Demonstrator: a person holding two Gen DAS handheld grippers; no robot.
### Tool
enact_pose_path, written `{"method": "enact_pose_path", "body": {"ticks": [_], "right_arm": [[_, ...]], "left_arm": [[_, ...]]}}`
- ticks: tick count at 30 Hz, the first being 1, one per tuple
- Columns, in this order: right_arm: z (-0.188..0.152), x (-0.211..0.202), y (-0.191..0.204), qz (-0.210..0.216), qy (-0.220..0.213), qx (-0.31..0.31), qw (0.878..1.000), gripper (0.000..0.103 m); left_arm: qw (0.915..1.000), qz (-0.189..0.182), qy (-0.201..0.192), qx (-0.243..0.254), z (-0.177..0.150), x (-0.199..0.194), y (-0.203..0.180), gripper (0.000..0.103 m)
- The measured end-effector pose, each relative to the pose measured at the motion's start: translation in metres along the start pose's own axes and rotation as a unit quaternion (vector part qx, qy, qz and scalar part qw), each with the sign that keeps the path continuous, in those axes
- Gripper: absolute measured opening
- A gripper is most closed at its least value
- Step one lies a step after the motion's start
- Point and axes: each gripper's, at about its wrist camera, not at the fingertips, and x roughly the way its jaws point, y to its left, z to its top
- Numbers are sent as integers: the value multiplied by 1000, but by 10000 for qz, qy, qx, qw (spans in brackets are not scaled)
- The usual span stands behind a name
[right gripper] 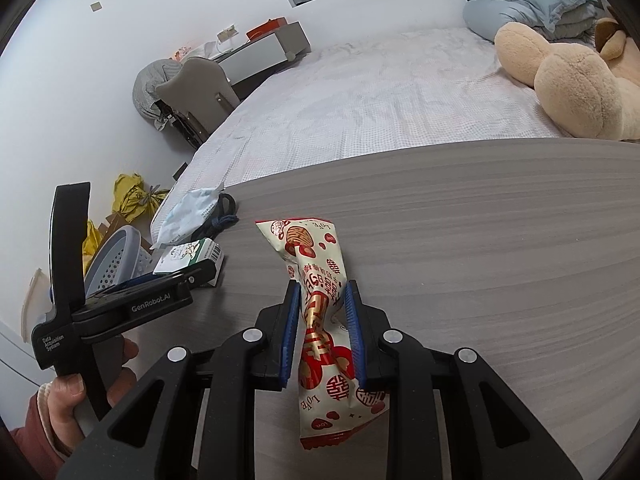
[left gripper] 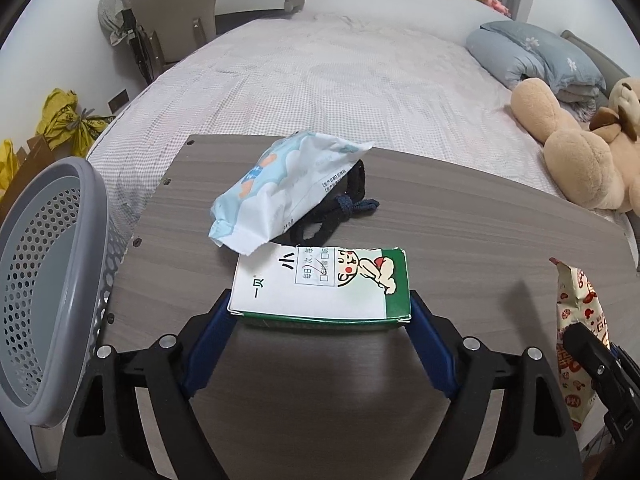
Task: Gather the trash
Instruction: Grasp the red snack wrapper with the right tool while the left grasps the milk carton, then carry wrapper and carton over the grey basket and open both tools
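So, L to R: grey perforated bin [left gripper: 48,280] sits off the table's [left gripper: 480,240] left edge. Left gripper [left gripper: 320,312] is clamped on the white-and-green carton [left gripper: 320,284], held just above the tabletop, w/ the blue wipes pack [left gripper: 280,188] touching its far corner; lifting may drag that pack along. Right gripper [right gripper: 323,320] pinches the red-and-cream snack wrapper [right gripper: 320,300]; slick film could slip out mid-carry.
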Motion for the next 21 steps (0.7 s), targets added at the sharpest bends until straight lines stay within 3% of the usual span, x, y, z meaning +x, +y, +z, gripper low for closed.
{"method": "enact_pose_path", "body": {"ticks": [7, 15, 21], "right_arm": [[-5, -7, 6, -26, -47, -17, 10000, 23], [-11, -6, 27, 10, -6, -132, 9999, 23], [-7, -3, 67, 167, -14, -414, 9990, 23]], "left_arm": [[9998, -68, 32, 185, -21, -20, 6, 81], [9977, 199, -451, 456, -33, -62, 27, 81], [9974, 172, -645, 272, -25, -80, 59, 81]]}}
